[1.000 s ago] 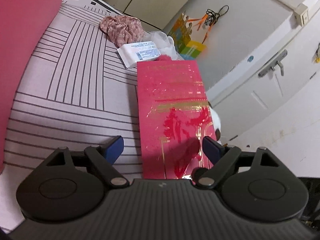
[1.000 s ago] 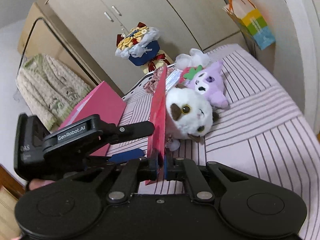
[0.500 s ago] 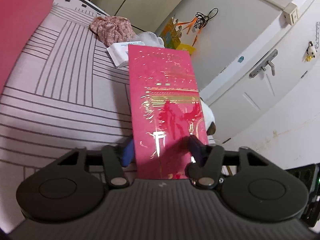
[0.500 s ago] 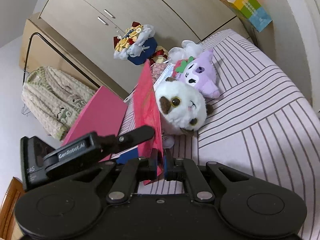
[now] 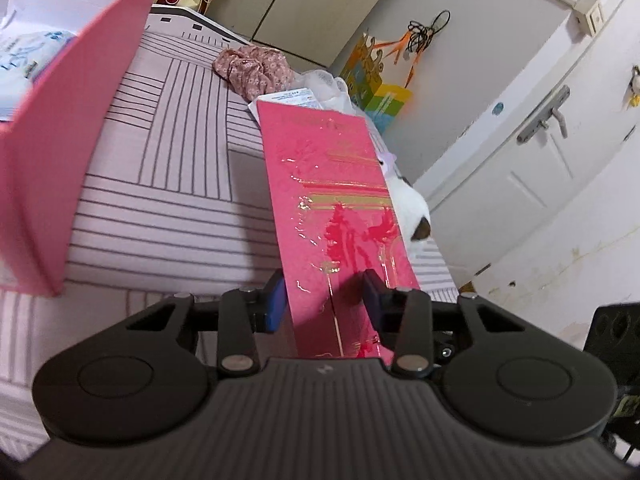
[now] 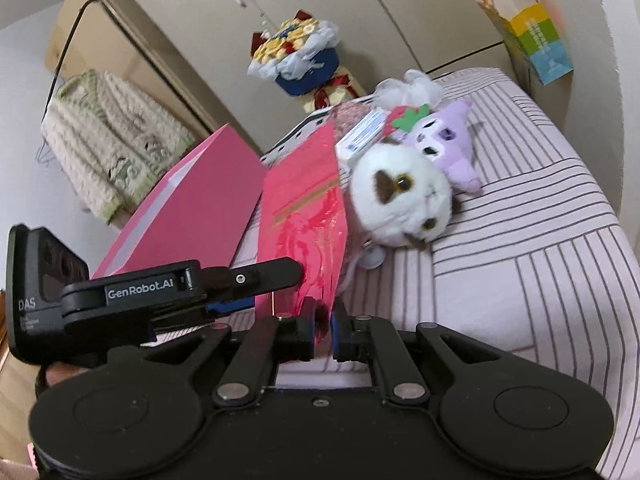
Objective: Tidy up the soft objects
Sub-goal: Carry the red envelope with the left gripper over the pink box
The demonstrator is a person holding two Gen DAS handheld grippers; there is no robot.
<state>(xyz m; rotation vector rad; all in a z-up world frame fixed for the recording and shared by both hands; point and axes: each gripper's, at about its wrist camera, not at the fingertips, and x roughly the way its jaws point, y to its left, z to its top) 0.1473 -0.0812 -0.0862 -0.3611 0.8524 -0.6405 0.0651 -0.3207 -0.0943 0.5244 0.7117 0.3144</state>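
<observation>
A flat red gift bag with gold print (image 5: 340,216) stands on edge on the striped bed; it also shows in the right wrist view (image 6: 308,220). My right gripper (image 6: 323,334) is shut on its lower edge. My left gripper (image 5: 324,300) has its jaws around the bag's bottom, one blue pad each side, closed part way. A white plush with brown patches (image 6: 400,196) and a purple plush (image 6: 444,140) lie just right of the bag. A pink floral cloth (image 5: 252,72) lies further back.
An open pink box (image 5: 56,152) stands at the left, also in the right wrist view (image 6: 200,200). A white packet (image 6: 364,132) lies behind the bag. A bouquet (image 6: 300,56), wardrobe doors and a colourful paper bag (image 6: 532,36) are at the back.
My left gripper's jaws have closed in around the red bag's bottom. The bag has turned more face-on to the right wrist view. The pink box has come into the left wrist view.
</observation>
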